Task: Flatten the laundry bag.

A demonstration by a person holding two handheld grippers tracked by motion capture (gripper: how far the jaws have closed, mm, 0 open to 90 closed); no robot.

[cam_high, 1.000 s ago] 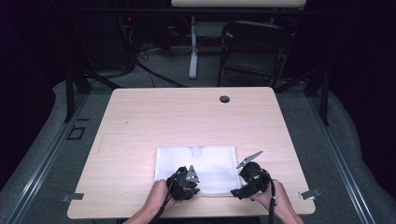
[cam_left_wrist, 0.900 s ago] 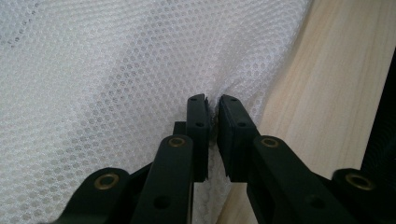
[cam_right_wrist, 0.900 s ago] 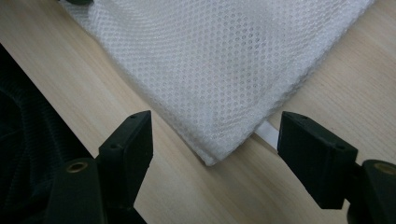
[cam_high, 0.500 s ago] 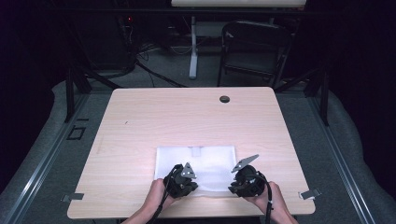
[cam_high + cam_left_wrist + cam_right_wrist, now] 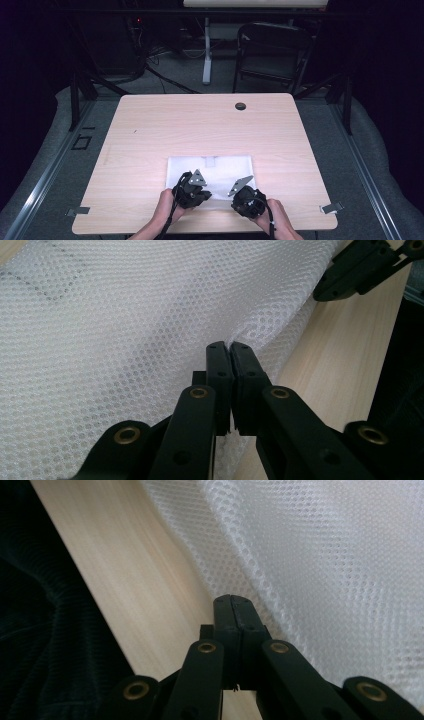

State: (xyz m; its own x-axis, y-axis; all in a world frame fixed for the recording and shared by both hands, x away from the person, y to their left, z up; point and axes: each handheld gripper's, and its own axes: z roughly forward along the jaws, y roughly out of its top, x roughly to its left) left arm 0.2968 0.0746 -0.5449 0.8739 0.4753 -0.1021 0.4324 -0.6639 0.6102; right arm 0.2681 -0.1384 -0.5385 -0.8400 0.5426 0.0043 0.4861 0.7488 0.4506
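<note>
One white mesh cloth (image 5: 210,172) lies flat in the lower centre of the high view, on the near half of the table (image 5: 150,130). Both grippers sit at its near edge, at the bottom of that frame.

Left gripper (image 5: 196,189), lower left of centre: in the left gripper view the jaws are pressed together on a raised pinch of the mesh cloth (image 5: 125,330) at its near hem, with the fabric puckered at the tips. The right gripper's jaws (image 5: 360,270) appear in the upper right of that frame.

Right gripper (image 5: 243,192), lower right of centre: its jaws have just been closing. In the right gripper view they stand fully together at the cloth's edge (image 5: 310,550). The hem rises at the tips, so it is judged to be clamped on the mesh, although the bite looks shallow.

Risks from this state:
- A shallow bite on open mesh could slip once the edge is lifted, dropping one corner.
- Uneven lifting by the two hands would skew the cloth and any fold made with it.
- Pulling the hands apart could stretch or snag the mesh on the jaw edges.
- Catching one layer only would leave the rest on the table.

Count: one cloth, one table, two grippers, two hands, and one round grommet hole (image 5: 241,106) in the upper centre of the tabletop.
</note>
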